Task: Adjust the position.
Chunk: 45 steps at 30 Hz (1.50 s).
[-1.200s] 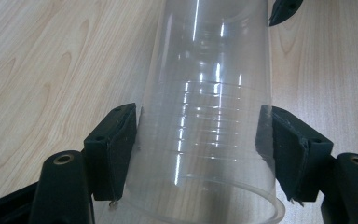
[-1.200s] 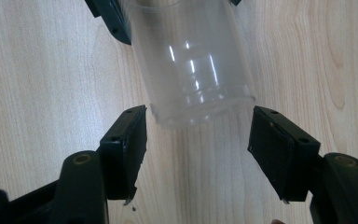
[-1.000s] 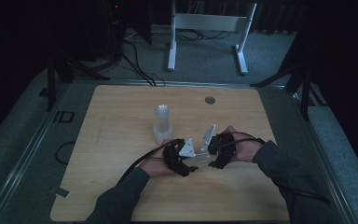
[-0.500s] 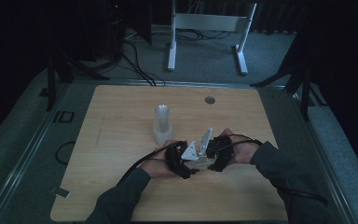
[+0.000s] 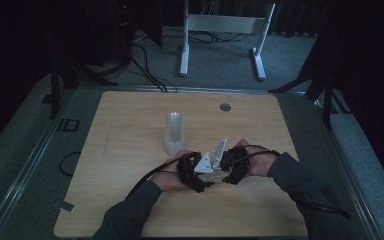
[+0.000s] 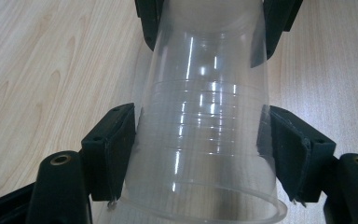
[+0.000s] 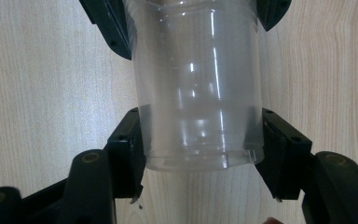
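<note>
Left claw [image 6: 200, 149]: narrow – its two black jaws press on either side of the clear cup [image 6: 205, 116], just behind the lipped rim.
Right claw [image 7: 200, 149]: also narrow, closed on the same cup [image 7: 198, 93] at its base end. In this view the other claw's jaws show at the top, at the rim end.
Cup's place: it lies on its side between the two claws, just above the table [image 5: 130, 150], near the person's edge and slightly right of centre in the high view. There it is a pale glint [image 5: 215, 176] between the left claw [image 5: 192, 172] and the right claw [image 5: 231, 167].
What changed: over the last second both hands have drifted a little toward the person, and the claws have drawn closer, almost meeting.
What that means: probably a two-handed grip settling before the ends are pulled or twisted apart, perhaps to free one nested cup from another. Whether it is one cup or two I cannot tell.
Next call: squeeze lightly – the thin wall would buckle.
Farther back: a stack of clear cups [image 5: 174, 132] stands upright, near the hands but apart from them.
</note>
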{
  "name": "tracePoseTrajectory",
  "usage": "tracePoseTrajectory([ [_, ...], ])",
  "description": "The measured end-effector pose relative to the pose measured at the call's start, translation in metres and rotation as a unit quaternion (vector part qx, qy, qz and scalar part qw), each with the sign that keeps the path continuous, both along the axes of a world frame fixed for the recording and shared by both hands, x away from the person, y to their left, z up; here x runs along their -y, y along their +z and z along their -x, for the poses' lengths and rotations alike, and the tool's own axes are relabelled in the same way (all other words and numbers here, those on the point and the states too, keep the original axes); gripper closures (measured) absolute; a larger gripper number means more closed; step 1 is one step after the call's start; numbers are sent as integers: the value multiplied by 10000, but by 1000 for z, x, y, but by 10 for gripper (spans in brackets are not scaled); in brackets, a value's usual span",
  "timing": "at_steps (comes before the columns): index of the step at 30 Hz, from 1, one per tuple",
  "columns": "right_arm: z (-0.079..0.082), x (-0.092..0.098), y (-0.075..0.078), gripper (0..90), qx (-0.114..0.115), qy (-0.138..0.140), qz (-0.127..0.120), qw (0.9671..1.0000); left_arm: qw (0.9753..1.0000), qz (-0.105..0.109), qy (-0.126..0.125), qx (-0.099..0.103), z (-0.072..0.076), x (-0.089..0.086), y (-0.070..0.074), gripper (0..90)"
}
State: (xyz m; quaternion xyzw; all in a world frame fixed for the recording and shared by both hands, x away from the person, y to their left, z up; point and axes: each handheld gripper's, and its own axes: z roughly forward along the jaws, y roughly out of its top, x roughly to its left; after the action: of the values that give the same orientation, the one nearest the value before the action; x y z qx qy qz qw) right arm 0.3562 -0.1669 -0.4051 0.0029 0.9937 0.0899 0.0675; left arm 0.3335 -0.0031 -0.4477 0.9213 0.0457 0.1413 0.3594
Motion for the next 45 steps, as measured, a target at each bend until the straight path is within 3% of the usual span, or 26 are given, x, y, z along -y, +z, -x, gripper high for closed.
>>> tracePoseTrajectory([
  [15,-2,8,-2,415,-16,-89,-156,9998,9997,169,182,20,0,0,3,163],
  [19,-4,16,-5,415,-18,-337,-273,9991,9989,388,256,-10,-2,-3,9,163],
  [27,-9,30,-13,416,31,-911,-427,9949,9981,515,347,41,-4,-6,13,174],
  [32,-13,42,-18,416,102,-1442,-604,9876,9977,542,405,46,-5,-5,13,175],
  [41,-23,57,-20,417,230,-2079,-789,9747,9966,636,528,-5,-6,-5,12,179],
  [43,-24,60,-21,418,302,-2228,-855,9706,9963,633,579,3,-7,-6,12,182],
  [45,-25,64,-21,418,386,-2432,-952,9645,9961,620,620,10,-8,-6,13,185],
])
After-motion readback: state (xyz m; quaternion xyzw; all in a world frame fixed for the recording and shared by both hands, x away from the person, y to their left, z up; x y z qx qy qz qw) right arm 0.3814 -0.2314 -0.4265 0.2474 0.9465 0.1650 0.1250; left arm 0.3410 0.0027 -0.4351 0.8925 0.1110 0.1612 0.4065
